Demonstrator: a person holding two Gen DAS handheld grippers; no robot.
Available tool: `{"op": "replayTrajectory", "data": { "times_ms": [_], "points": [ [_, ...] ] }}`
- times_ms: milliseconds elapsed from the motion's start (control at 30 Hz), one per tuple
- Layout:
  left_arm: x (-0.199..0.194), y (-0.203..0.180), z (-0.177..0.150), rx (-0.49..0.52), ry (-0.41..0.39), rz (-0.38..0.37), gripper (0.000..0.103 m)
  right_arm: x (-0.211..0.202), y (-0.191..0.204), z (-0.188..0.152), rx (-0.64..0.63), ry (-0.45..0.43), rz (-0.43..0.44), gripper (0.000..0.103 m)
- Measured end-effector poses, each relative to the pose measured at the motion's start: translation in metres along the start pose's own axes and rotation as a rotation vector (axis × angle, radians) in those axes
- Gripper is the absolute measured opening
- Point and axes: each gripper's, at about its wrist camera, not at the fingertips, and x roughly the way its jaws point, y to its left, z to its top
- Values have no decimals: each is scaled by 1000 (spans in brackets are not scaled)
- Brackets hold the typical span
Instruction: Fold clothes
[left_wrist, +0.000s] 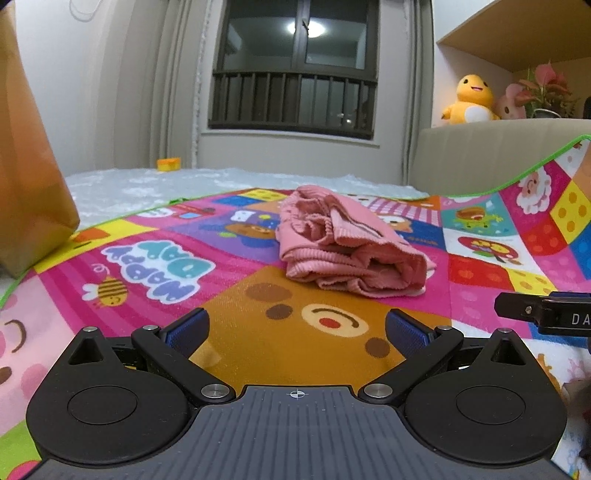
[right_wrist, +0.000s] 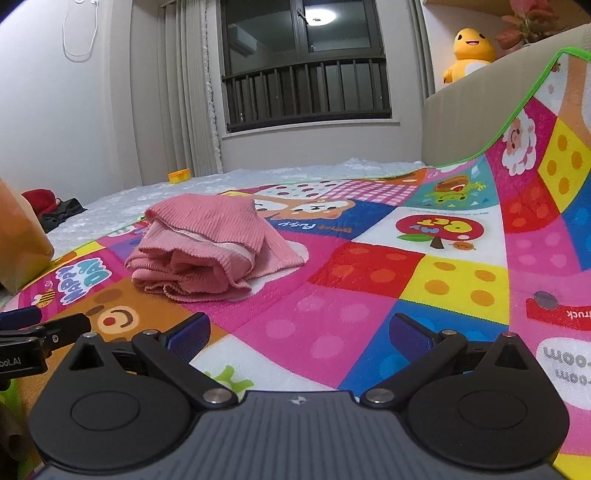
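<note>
left hand-held gripper (left_wrist: 295, 332): jaws spread wide, holding nothing | right hand-held gripper (right_wrist: 297, 334): same deal, wide apart, empty | both low, side by side

A pink ribbed garment (left_wrist: 347, 243) lies folded in a thick, rumpled bundle on the mat, at twelve o'clock, layered edges facing the camera.

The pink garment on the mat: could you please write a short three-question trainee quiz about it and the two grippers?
1. True or false: the pink garment is spread out flat on the play mat.
2. Is either the left gripper or the right gripper touching it?
3. Which toy sits on the shelf: A a yellow plush duck, B a blue car?

Key: 1 false, it lies in a bundled heap. 2 no, both are open and short of it. 3 A.
</note>
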Motion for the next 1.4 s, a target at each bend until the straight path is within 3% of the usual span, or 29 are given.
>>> {"op": "replayTrajectory", "data": {
  "times_ms": [567, 1400],
  "points": [
    [1, 3, 0, -18, 4, -5, 103, 0, -1, 0, 9, -2, 1, 103],
    [10, 5, 1, -31, 74, -11, 103, 4, 6, 0, -34, 26, -11, 103]
  ]
}}
